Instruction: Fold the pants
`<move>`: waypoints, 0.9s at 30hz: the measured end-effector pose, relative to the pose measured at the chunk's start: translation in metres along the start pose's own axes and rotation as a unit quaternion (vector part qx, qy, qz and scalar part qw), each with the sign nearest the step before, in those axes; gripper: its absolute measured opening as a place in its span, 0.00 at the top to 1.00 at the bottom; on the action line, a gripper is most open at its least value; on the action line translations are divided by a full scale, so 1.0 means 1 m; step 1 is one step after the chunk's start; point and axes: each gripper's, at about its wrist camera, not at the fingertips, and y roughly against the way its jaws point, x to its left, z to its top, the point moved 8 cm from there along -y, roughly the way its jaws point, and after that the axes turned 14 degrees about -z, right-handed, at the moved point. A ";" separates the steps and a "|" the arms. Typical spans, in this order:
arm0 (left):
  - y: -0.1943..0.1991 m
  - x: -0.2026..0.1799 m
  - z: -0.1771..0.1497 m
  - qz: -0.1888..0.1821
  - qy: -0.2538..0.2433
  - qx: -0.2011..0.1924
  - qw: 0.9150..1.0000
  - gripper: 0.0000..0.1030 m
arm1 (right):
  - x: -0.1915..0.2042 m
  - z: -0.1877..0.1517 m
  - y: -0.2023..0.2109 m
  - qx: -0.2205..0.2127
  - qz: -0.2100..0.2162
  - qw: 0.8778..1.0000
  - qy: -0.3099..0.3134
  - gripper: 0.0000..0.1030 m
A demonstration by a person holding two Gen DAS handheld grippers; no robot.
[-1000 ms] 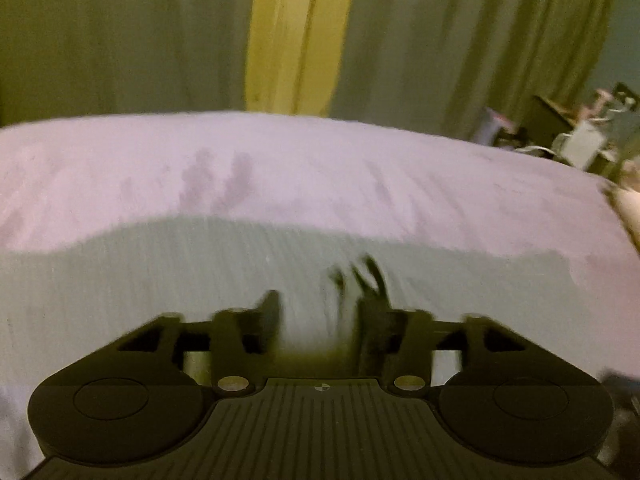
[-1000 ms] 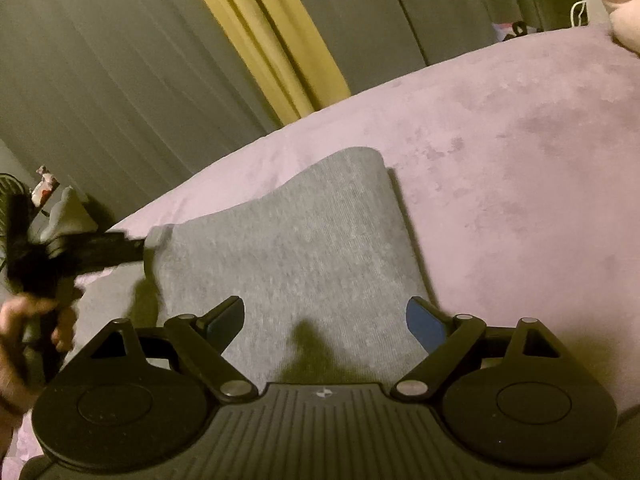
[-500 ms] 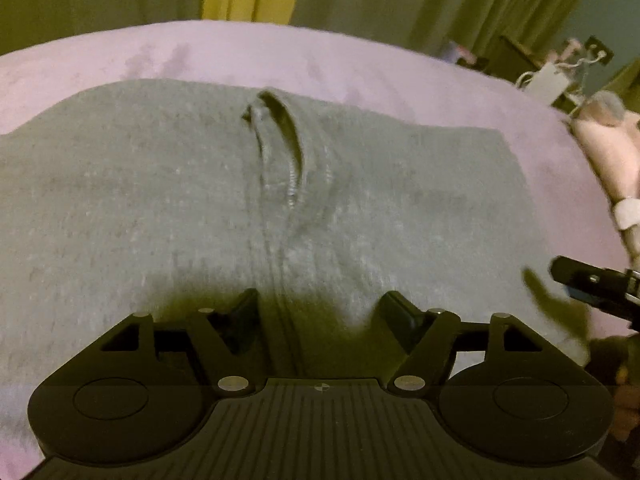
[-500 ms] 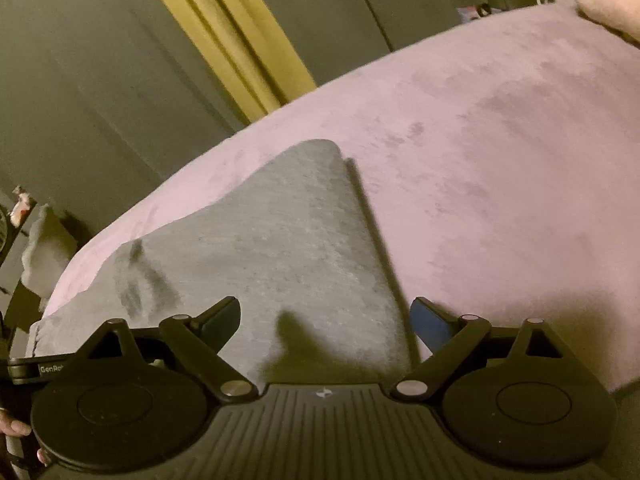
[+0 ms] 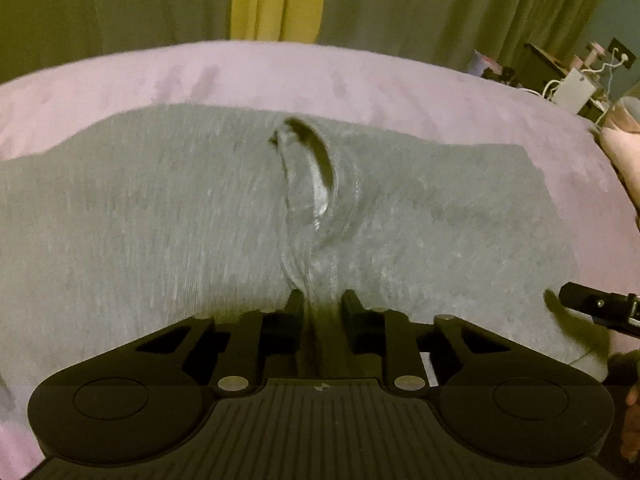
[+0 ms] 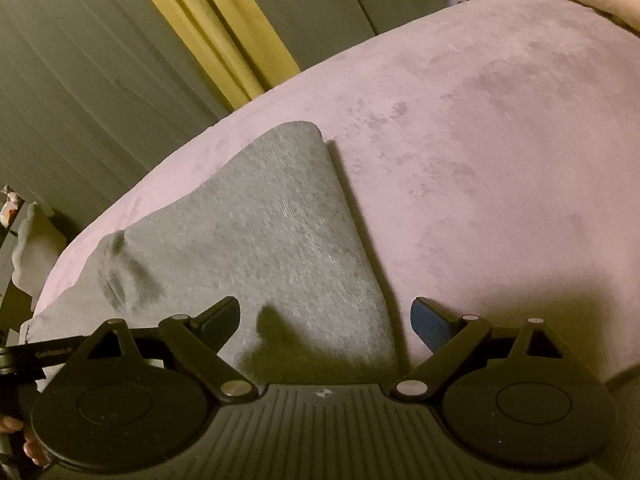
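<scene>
Two layers of soft grey knit pants [image 5: 160, 220] lie flat on the pink bed [image 5: 360, 80]. The left gripper [image 5: 322, 300] pinches a ridge of cloth at the near edge; the right gripper [image 6: 324, 312] hovers spread over the corner. Light, limp fabric: best gripped at edges.

pants [image 5: 160, 220] cut off at left edge, nightstand clutter [image 5: 576, 80] indistinct

The left gripper [image 5: 320, 300] points steeply down, its jaws pinched shut on a raised fold of grey cloth. The right gripper [image 6: 325, 316] also tilts downward, its jaws spread wide with nothing pressed between them. A hand [image 6: 24, 440] shows at the right wrist view's lower left edge.
</scene>
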 end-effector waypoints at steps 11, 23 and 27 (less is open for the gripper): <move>0.033 0.020 0.018 0.001 0.029 -0.053 0.998 0.87 | -0.002 -0.004 0.000 -0.009 -0.007 1.000 -0.001 0.10; 0.061 0.035 0.029 0.030 0.054 -0.091 0.994 0.51 | 0.004 -0.011 -0.006 -0.009 -0.023 1.000 0.017 0.07; 0.049 0.015 0.040 -0.012 0.027 -0.080 0.996 0.46 | 0.005 -0.012 -0.005 -0.013 -0.029 0.999 0.028 0.07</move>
